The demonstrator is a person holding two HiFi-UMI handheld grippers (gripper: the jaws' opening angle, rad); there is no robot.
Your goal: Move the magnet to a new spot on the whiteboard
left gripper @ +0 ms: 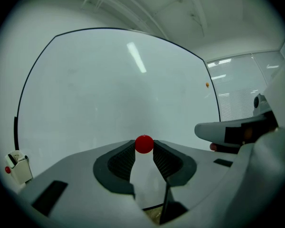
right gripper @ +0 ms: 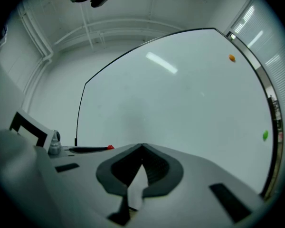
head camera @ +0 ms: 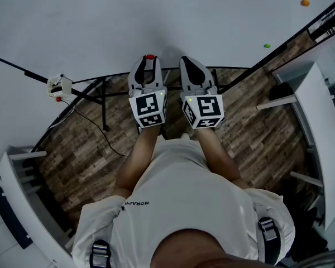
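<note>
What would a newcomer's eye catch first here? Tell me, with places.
The red magnet stands out, pinched at the jaw tips of the left gripper, close up to the whiteboard. Beside it the right gripper is shut on nothing. A small orange dot and a green dot sit far off toward the board's right edge.

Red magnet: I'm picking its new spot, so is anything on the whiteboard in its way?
Nothing visible does. The red magnet sits pinched in the left gripper's jaw tips at the whiteboard; the board around it is bare. Only an orange magnet and a green magnet sit far off near its right edge.
</note>
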